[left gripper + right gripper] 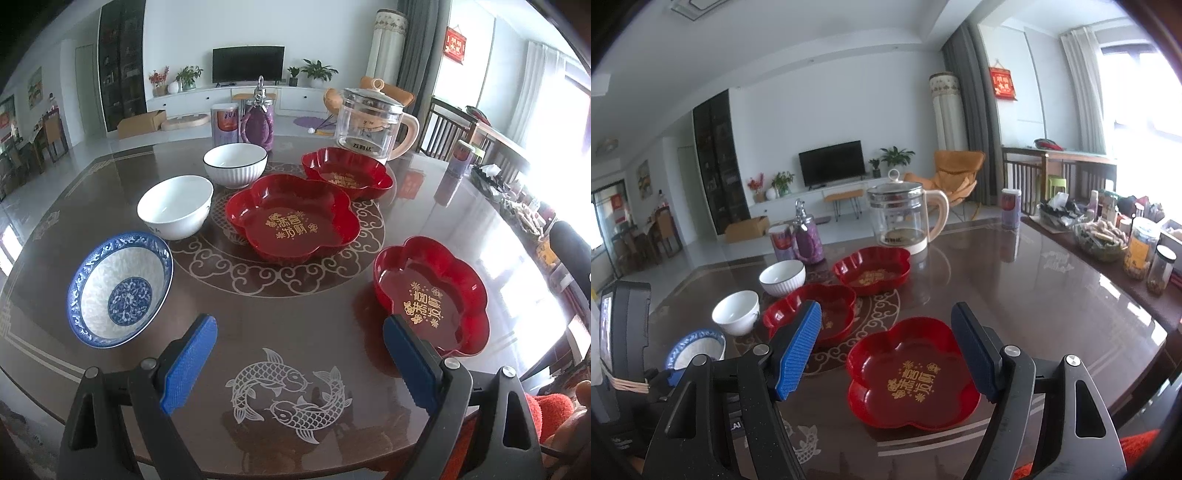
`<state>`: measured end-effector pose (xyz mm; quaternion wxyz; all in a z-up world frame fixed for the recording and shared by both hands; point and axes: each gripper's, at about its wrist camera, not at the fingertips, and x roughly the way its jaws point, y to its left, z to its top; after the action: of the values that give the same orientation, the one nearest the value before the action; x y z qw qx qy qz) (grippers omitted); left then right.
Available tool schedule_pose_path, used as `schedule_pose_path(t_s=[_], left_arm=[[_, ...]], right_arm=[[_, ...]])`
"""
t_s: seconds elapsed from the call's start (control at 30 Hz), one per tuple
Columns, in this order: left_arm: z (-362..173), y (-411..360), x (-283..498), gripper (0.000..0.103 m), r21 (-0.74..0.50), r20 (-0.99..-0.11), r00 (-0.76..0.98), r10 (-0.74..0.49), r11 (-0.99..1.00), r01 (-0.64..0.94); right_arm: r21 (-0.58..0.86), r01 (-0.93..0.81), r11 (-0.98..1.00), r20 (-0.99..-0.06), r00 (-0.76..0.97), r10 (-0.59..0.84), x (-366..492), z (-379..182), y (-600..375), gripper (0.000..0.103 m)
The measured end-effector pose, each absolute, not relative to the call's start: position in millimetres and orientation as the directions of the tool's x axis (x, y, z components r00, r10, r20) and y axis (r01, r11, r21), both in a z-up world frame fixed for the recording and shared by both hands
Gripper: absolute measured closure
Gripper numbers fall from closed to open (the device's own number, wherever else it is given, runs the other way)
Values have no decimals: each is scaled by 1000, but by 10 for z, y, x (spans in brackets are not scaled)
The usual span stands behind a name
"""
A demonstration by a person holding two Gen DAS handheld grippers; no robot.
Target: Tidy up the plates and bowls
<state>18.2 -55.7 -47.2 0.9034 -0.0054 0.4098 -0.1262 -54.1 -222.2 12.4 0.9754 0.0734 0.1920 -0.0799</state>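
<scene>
Progress looks near zero: nothing stacked or grouped yet, all six pieces sit apart on the desk (424,221). Three red flower-shaped plates, all empty: near plate (430,295) at right front, middle plate (291,218) on the round scroll pattern, far plate (347,171) just behind it, rims close or maybe touching, can't tell. Three bowls down the left side, all empty: blue-patterned bowl (120,290) nearest, plain white bowl (175,206) behind it, ribbed white bowl with dark rim (235,164) farthest. Left hand-held gripper (300,356) hangs above the fish motif, blue pads wide apart, nothing between them, blue-patterned bowl just off to its left, near plate off to its right. Right hand-held gripper (886,349) has its pads wide apart too, holding nothing; near plate (912,373) shows between its fingers in the right wrist view but sits below on the desk, no contact seen. Left to do, as I judge it: nest three plates into one stack, nest three bowls into another. Non-task stuff at the back: glass kettle (373,123), also looks empty, purple jar (258,123), can (224,123).
</scene>
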Motion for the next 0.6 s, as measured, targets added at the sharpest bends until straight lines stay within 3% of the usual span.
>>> schedule_pose_path(t_s=[0.6], left_arm=[[-497, -545, 184, 12, -103, -739, 636, -223, 970, 220]], right_arm=[[106, 175, 979, -402, 908, -119, -505, 101, -2212, 27]])
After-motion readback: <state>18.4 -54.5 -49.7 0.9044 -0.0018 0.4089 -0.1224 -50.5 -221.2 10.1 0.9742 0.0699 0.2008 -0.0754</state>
